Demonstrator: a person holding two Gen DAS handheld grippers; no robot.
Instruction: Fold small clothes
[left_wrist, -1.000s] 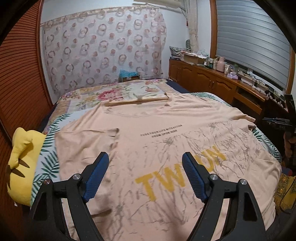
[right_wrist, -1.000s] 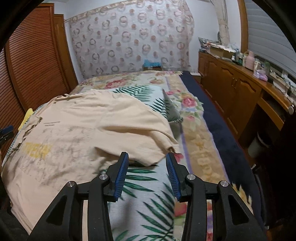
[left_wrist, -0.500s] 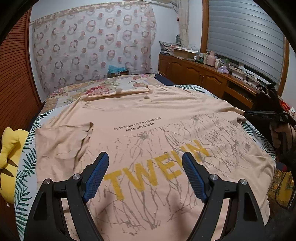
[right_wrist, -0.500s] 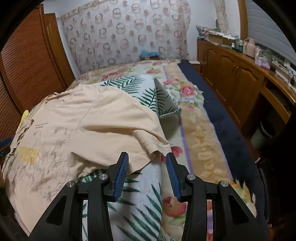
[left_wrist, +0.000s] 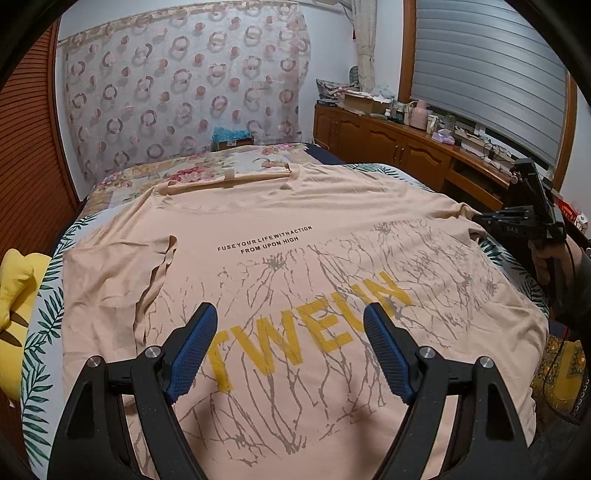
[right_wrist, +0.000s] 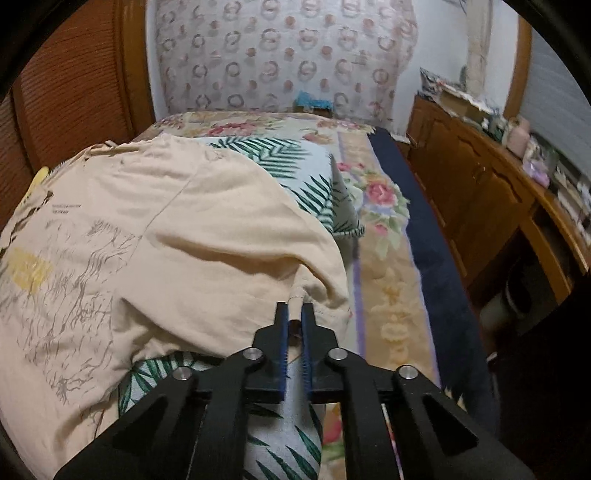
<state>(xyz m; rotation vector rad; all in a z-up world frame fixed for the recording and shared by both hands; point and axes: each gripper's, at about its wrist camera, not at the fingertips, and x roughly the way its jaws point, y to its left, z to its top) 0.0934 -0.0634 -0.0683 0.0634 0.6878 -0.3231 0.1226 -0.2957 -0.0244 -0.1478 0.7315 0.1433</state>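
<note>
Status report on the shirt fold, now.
Right gripper just closed, pinching sleeve hem. Left gripper open, over T-shirt print. Shirt spread on bed, unfolded. Nothing in the way.

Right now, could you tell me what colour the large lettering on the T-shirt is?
Mustard yellow lettering, clearest in the left wrist view.

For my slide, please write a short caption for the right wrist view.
Right gripper, jaws just closed, pinches the sleeve hem of the peach T-shirt spread on the bed.
</note>
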